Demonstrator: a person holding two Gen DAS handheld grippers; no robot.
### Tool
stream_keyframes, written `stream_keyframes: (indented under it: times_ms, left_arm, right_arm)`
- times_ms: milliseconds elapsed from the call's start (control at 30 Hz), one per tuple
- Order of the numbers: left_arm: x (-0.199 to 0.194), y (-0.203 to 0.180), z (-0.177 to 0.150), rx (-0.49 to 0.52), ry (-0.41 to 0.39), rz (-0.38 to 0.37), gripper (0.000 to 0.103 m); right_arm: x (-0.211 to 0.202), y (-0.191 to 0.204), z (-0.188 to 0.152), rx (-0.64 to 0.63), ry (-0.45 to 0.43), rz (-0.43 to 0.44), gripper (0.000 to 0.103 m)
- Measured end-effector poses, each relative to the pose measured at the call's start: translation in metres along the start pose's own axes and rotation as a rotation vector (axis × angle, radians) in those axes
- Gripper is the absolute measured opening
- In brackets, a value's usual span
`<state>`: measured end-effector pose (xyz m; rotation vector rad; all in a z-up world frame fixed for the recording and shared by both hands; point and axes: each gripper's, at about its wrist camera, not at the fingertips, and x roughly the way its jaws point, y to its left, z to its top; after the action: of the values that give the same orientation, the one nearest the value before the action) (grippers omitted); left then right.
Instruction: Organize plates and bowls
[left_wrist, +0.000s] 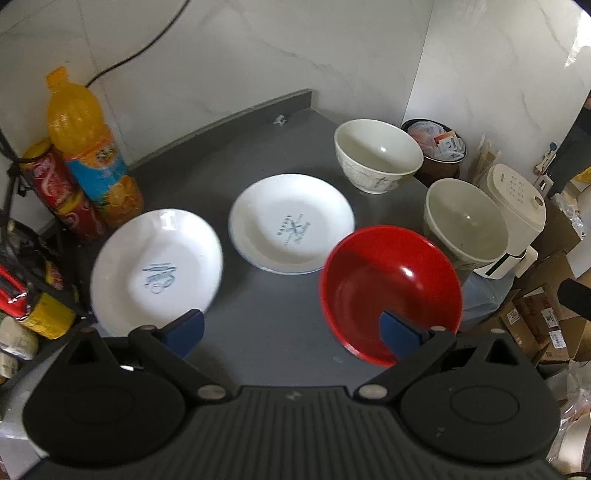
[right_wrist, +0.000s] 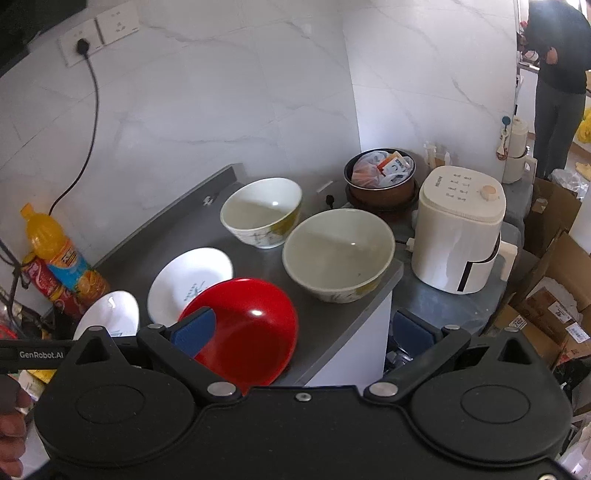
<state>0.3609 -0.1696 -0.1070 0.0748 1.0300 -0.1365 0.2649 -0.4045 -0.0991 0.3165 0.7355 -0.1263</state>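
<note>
Left wrist view: the left gripper (left_wrist: 291, 332) hangs above the grey counter (left_wrist: 258, 332) with its blue pads (left_wrist: 186, 332) spread wide and nothing between them. A white plate (left_wrist: 157, 269) lies at the left, close to the left pad. A second plate (left_wrist: 291, 223) lies at the counter's centre, apart from the first. A red bowl (left_wrist: 391, 291) sits at the right, near the counter's edge; the right pad overlaps its rim in the picture, but contact cannot be judged. Behind it stand two pale bowls, the far bowl (left_wrist: 378, 155) toward the wall and the near bowl (left_wrist: 465, 225) at the right edge. A juice bottle (left_wrist: 92, 147) and red cans (left_wrist: 55, 184) stand at the back left. A white appliance (left_wrist: 517, 221) stands beyond the counter at the right.

Right wrist view: the right gripper (right_wrist: 303, 332) is likewise wide open and holds nothing. Its left pad (right_wrist: 195, 330) overlaps the red bowl (right_wrist: 251, 332); its right pad lies past the counter (right_wrist: 177, 236) edge. The red bowl overlaps the centre plate (right_wrist: 184, 280) in this picture. The other plate (right_wrist: 110, 314) shows at the lower left. The near bowl (right_wrist: 338, 254) and far bowl (right_wrist: 262, 210) stand upright, just beside each other. The appliance (right_wrist: 460, 229) stands on a lower surface to the right. A hand (right_wrist: 11, 424) shows at the lower left edge.
</note>
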Motion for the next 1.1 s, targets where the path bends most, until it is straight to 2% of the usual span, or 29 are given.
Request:
stream_keyframes:
  times_ms: [233, 400, 600, 833, 1000, 1100]
  left_arm:
    - [0.016, -0.046, 0.023, 0.012, -0.017, -0.028, 0.100]
    - [0.030, -0.078, 0.036, 0.024, -0.011, -0.020, 0.100]
    - [0.054, -0.101, 0.052, -0.012, 0.009, -0.027, 0.093]
    - [0.078, -0.125, 0.066, -0.013, 0.030, -0.021, 0.077]
    - [0.095, -0.140, 0.077, -0.010, 0.036, -0.028, 0.071]
    - [0.110, -0.149, 0.084, -0.007, 0.053, -0.032, 0.062]
  right_arm:
    - [0.024, -0.041, 0.018, 0.030, 0.012, 0.014, 0.103]
    - [0.044, -0.065, 0.026, 0.046, 0.021, 0.032, 0.101]
    - [0.073, -0.091, 0.033, 0.095, 0.063, 0.055, 0.092]
    - [0.104, -0.108, 0.039, 0.122, 0.100, 0.086, 0.086]
    - [0.128, -0.114, 0.042, 0.142, 0.143, 0.115, 0.078]
    - [0.142, -0.118, 0.043, 0.147, 0.163, 0.127, 0.074]
